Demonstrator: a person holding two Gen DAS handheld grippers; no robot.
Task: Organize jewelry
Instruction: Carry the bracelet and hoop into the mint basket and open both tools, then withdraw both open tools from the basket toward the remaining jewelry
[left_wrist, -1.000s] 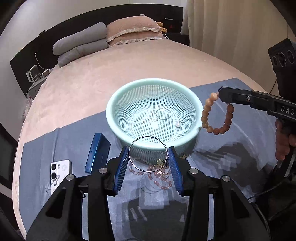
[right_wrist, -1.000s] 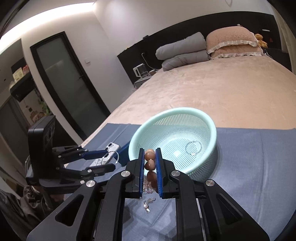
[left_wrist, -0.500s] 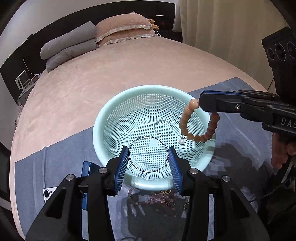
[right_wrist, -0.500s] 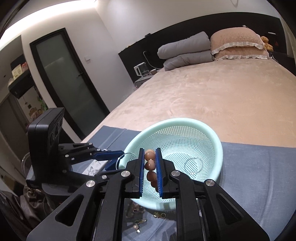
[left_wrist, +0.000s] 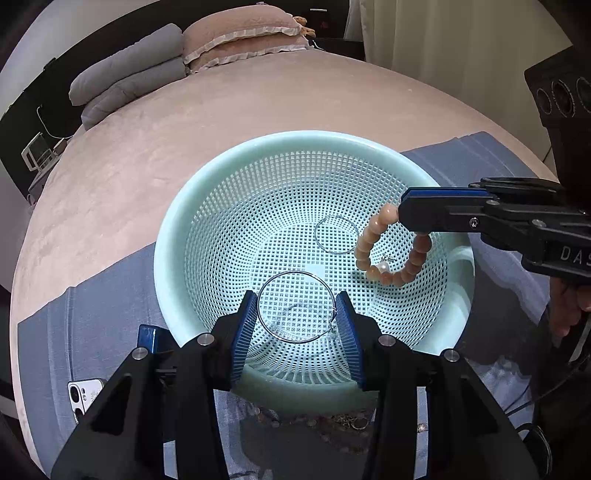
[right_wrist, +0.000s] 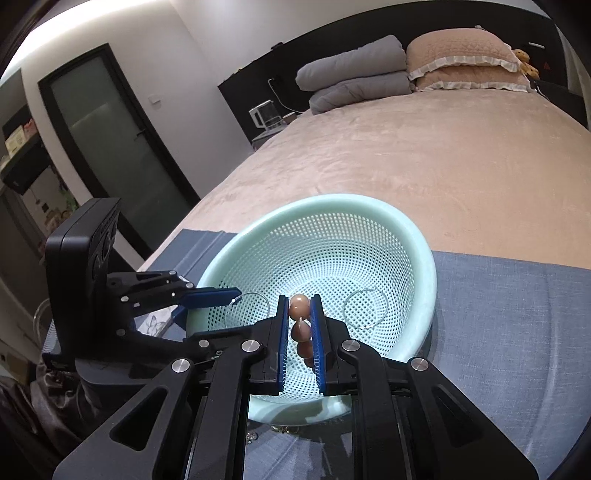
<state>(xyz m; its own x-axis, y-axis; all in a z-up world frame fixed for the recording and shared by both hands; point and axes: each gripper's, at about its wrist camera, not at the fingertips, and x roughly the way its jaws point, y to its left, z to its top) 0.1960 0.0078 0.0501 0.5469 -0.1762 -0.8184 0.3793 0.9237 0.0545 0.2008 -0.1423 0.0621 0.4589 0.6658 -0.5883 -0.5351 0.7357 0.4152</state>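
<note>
A mint-green mesh basket (left_wrist: 173, 236) stands on a blue cloth on the bed. My left gripper (left_wrist: 296, 299) is shut on a large thin silver hoop (left_wrist: 295, 272), held across its blue pads above the basket's near inner wall. From the right, my right gripper (left_wrist: 404, 210) is shut on a peach bead bracelet (left_wrist: 384, 275), which hangs down inside the basket. In the right wrist view the beads (right_wrist: 298, 305) sit pinched between the pads of the right gripper (right_wrist: 299, 299). A smaller silver hoop (left_wrist: 317, 232) and a pearl piece (left_wrist: 384, 265) lie in the basket.
Loose beads and gold pieces (left_wrist: 332, 421) lie on the blue cloth (left_wrist: 498, 155) just in front of the basket. A white phone (left_wrist: 86, 397) and a blue case (left_wrist: 151, 339) lie at the left. A hand (left_wrist: 565, 306) holds the right gripper. Pillows (left_wrist: 240, 33) are at the bed's far end.
Both grippers have moved forward and down over the basket. The silver hoop went from above the loose pile to inside the rim. The bracelet went from the basket's right side to hanging inside it.
</note>
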